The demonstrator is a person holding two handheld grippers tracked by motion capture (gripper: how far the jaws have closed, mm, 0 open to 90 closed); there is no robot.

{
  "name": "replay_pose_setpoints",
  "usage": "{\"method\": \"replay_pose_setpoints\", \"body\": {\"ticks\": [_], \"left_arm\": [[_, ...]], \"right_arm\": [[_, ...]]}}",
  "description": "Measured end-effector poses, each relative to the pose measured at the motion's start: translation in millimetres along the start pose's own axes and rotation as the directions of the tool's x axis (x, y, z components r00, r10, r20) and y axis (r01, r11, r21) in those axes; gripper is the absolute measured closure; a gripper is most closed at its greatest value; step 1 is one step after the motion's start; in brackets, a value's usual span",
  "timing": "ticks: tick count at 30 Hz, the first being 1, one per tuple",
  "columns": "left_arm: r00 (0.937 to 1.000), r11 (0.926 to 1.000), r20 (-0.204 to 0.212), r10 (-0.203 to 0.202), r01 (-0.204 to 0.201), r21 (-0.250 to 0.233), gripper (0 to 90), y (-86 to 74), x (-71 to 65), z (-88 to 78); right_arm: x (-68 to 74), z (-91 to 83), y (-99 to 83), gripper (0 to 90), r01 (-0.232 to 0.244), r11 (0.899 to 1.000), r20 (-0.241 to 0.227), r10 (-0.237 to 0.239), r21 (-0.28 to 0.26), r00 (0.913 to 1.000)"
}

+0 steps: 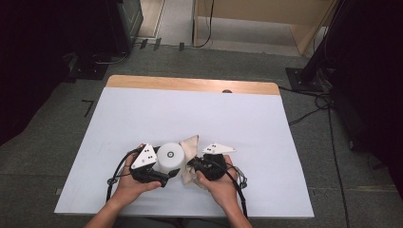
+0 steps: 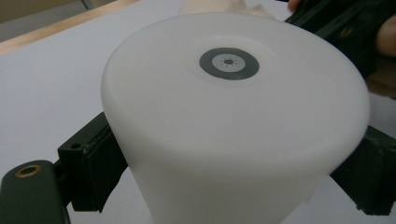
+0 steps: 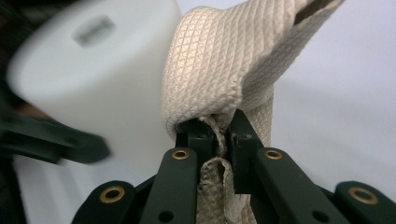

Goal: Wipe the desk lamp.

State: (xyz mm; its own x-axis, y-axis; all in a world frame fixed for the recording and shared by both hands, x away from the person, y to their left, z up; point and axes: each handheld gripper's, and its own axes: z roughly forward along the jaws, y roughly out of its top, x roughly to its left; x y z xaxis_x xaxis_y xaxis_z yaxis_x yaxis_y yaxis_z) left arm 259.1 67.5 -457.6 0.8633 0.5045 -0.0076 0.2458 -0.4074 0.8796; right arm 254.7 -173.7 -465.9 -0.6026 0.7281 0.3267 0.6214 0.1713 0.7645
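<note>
White cup [image 2: 233, 121] clamped in left tool [image 2: 233, 182]; right tool [image 3: 223, 135] pinches cloth [image 3: 219, 60].

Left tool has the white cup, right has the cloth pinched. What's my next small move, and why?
Probably bring the cloth against the cup wall and start wiping. The left tool clamps the upturned cup on both sides, the right tool is shut on a cloth fold, and the cloth sits right beside the cup.

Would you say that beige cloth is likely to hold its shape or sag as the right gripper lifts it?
Probably sags: the cloth already folds and drapes over the right gripper, whose jaws pinch it. Its quilted weave looks grippy, so slipping seems unlikely. It appears light and may drag against the white cup.
</note>
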Motion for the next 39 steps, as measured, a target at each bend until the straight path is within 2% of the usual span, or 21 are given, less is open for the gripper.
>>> {"method": "replay_pose_setpoints", "body": {"ticks": [2, 4, 8, 13, 17, 20, 22, 25, 31, 36, 39], "left_arm": [[1.0, 1.0, -0.001, 0.0, 0.0, 0.0, 8.8, 0.0, -0.1, 0.1], [1.0, 1.0, 0.0, -0.003, 0.003, -0.001, 8.8, 0.0, -0.1, 0.2], [1.0, 1.0, 0.002, -0.002, 0.002, -0.003, 8.8, -0.4, 0.4, 0.0], [1.0, 1.0, 0.004, -0.005, 0.005, -0.007, 8.8, -0.9, 0.5, 0.2], [0.9999, 0.9999, 0.004, -0.009, 0.009, -0.011, 8.8, -1.3, 0.2, 0.6], [0.9999, 0.9999, 0.003, -0.011, 0.011, -0.013, 8.7, -1.5, -0.1, 0.8], [0.9999, 0.9999, 0.003, -0.01, 0.01, -0.012, 8.7, -1.6, 0.0, 0.6], [0.9999, 0.9998, 0.002, -0.012, 0.012, -0.012, 8.7, -1.8, 0.0, 0.5], [0.9999, 0.9998, 0.003, -0.012, 0.012, -0.014, 8.7, -2.0, 0.2, 0.6], [1.0, 0.9999, 0.002, -0.009, 0.009, -0.013, 8.7, -2.0, 0.1, 0.7], [1.0, 0.9999, 0.002, -0.009, 0.009, -0.013, 8.7, -2.0, 0.0, 0.6]], "right_arm": [[-2.0, 8.1, -4.3, 83.2, -0.011, 0.999, 0.023, 0.01, 0.042, 0.9997], [-1.9, 14.4, -7.6, 83.3, -0.002, 0.998, 0.049, -0.002, 0.063, 0.9988], [1.2, 11.4, -5.6, 83.4, 0.006, 0.998, 0.057, -0.009, 0.055, 0.9983], [7.8, -7.9, 6.4, 83.4, 0.024, 0.999, 0.025, -0.023, -0.049, 0.9994], [19.5, -29.4, 19.2, 83.4, 0.051, 0.989, 0.012, -0.05, -0.14, 0.9987], [26.7, -38.6, 24.9, 83.4, 0.086, 0.982, 0.027, -0.083, -0.167, 0.9962], [28.8, -37.6, 24.8, 83.4, 0.101, 0.982, 0.041, -0.096, -0.157, 0.9945], [25.4, -30.1, 20.4, 83.5, 0.085, 0.986, 0.052, -0.078, -0.141, 0.9956], [9.9, -3.8, 4.7, 83.5, 0.032, 0.999, 0.06, -0.03, -0.03, 0.9978], [-0.3, 14.9, -6.7, 83.4, -0.011, 0.998, 0.066, 0.007, 0.056, 0.9978], [-2.5, 19.5, -10.0, 83.4, -0.023, 0.997, 0.073, 0.017, 0.077, 0.9972]]}}
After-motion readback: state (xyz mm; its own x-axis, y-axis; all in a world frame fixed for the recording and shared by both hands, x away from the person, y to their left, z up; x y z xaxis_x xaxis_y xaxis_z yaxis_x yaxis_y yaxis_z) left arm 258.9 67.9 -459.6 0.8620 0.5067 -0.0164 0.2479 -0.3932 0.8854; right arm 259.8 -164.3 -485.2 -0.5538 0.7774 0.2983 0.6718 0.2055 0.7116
